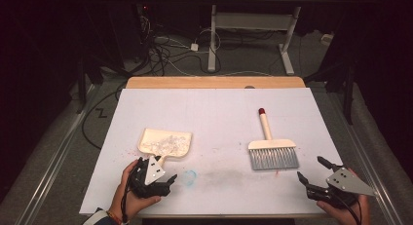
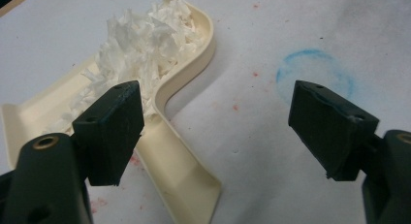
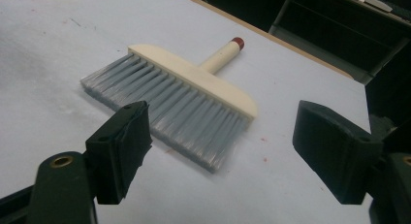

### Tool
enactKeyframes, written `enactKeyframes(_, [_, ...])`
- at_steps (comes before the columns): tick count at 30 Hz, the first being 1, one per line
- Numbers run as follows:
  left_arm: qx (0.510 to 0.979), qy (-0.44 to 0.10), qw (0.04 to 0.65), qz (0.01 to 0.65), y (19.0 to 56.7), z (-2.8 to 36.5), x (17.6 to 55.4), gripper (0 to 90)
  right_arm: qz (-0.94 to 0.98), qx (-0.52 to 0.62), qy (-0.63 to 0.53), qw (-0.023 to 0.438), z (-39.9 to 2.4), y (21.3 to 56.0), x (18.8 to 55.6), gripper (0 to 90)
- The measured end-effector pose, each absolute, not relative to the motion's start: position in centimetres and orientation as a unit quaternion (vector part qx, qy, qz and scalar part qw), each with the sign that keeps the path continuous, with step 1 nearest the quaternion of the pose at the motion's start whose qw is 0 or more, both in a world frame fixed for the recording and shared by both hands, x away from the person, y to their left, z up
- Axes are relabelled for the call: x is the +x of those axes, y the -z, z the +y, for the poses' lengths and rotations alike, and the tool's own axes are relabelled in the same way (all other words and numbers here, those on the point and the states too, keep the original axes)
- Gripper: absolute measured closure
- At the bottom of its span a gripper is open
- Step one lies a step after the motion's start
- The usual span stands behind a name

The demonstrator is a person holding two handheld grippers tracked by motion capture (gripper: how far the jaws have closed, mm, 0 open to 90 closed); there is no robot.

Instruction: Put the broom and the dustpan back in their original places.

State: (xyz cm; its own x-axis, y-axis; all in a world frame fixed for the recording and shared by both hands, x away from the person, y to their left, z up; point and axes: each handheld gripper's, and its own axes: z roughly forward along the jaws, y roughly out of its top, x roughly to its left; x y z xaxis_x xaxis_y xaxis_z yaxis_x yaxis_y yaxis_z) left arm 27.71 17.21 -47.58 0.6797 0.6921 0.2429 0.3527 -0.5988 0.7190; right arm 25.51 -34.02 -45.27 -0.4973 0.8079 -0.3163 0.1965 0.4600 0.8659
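From the high view, the left gripper (image 1: 163, 178) sits at the near edge of the white table (image 1: 219, 113), just behind the handle of the cream dustpan (image 1: 164, 142), which already carries a heap of white paper shreds (image 1: 168, 143); the right gripper (image 1: 316, 174) rests at the near right corner, with the hand brush (image 1: 271, 146) ahead of it and a little to its left, bristles pointing back toward the claw and the red-capped handle pointing away. In the left gripper view, the claw (image 2: 215, 117) stands wide open and holds nothing; the dustpan (image 2: 186, 78) handle runs up between the jaws, close beside the left jaw, and a blue ring mark (image 2: 315, 71) lies beyond the right jaw. To grip well, I judge the claw should shift so the handle sits centred between the jaws, close low on the handle, and keep the pan level so the shreds (image 2: 140, 44) stay in. In the right gripper view, the claw (image 3: 223, 132) is likewise spread wide and empty; the brush (image 3: 179, 95) lies flat just beyond the jaws, bristles nearest. That claw would do best to reach past the bristles and close on the cream handle rather than the soft grey fibres.
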Motion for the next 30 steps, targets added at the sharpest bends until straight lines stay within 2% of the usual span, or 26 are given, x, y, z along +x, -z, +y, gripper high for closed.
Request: enactKeyframes(30, [0.858,-0.256,0.322,0.307,47.86,16.69,28.15,19.8,0.768,0.325,-0.403,0.377,-33.72,45.48,25.89,22.5])
